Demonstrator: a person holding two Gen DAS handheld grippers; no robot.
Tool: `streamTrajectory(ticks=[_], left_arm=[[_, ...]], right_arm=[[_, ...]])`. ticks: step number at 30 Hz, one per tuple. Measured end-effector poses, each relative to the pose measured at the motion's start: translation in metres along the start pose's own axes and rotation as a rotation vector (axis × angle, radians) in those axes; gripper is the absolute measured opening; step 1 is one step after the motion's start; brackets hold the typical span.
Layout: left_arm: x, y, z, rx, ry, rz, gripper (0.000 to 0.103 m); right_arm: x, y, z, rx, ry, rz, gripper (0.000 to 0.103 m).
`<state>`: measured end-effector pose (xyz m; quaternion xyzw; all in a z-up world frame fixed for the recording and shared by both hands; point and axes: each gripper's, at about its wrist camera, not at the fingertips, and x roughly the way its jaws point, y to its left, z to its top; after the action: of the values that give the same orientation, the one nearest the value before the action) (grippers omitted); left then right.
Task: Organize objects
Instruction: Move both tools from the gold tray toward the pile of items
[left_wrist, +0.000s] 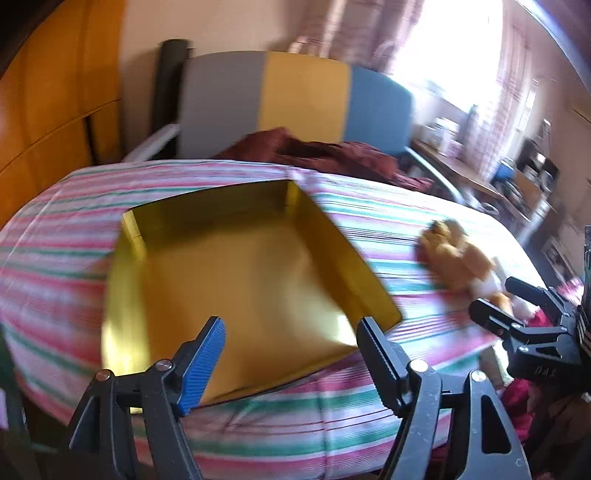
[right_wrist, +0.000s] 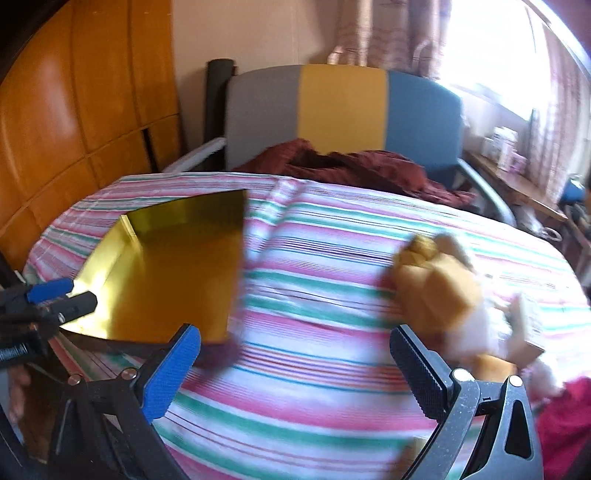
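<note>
Both views are motion-blurred. Across the middle of each frame lies the striped cloth (left_wrist: 229, 173), pink, green and white. On it sits the gold box (left_wrist: 236, 280), open-topped with nothing visible inside, filling the centre of the left wrist view and sitting left of centre in the right wrist view (right_wrist: 173, 273).

The left gripper (left_wrist: 291, 354) is at the bottom centre of its own frame, jaws spread wide, nothing between them, its fingertips over the box's near edge. The plush toy (left_wrist: 458, 262), tan and white, lies on the cloth at the right of that frame, apart from the box.

The right gripper (right_wrist: 295, 369) is also wide open and holds nothing. The plush toy (right_wrist: 439, 280) lies just beyond its right finger. Whether they touch, I cannot tell.

At the top centre stands a chair (right_wrist: 343, 110) in grey, yellow and blue, with a dark red cloth (right_wrist: 354, 166) bunched below it.
</note>
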<state>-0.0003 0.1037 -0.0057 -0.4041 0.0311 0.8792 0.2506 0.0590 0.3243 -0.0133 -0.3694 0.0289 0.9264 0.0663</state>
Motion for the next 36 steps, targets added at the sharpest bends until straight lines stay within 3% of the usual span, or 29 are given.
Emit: streamTrajectory(ticks=[7,11,14,17,19,22,24,30,36], left_arm=[[0.031,-0.073,0.006,0.18,0.122,-0.202,0.075],[0.044,-0.132,-0.005,0.327,0.208,-0.37,0.074],[0.052,-0.171,-0.017,0.403,0.277,-0.48,0.074],[0.061,-0.201,-0.029,0.47,0.331,-0.537,0.075],[0.059,-0.22,-0.038,0.547,0.309,-0.542,0.077],[0.055,-0.235,-0.045,0.607,0.284,-0.582,0.088],[0.057,-0.245,-0.054,0.707,0.279,-0.588,0.092],[0.07,-0.265,-0.074,0.961,0.233,-0.56,0.092],[0.088,-0.273,-0.077,0.997,0.204,-0.53,0.091]], right_arm=[[-0.043,-0.104,-0.014,0.136,0.044,-0.152,0.103],[-0.067,-0.156,-0.026,0.221,0.071,-0.252,0.103],[-0.077,-0.18,-0.034,0.283,0.092,-0.286,0.103],[-0.08,-0.201,-0.043,0.361,0.112,-0.292,0.103],[-0.08,-0.209,-0.049,0.401,0.122,-0.277,0.103],[-0.075,-0.211,-0.055,0.433,0.138,-0.254,0.103],[-0.074,-0.214,-0.058,0.451,0.139,-0.234,0.103],[-0.061,-0.213,-0.056,0.442,0.159,-0.191,0.103],[-0.043,-0.21,-0.054,0.429,0.196,-0.16,0.103]])
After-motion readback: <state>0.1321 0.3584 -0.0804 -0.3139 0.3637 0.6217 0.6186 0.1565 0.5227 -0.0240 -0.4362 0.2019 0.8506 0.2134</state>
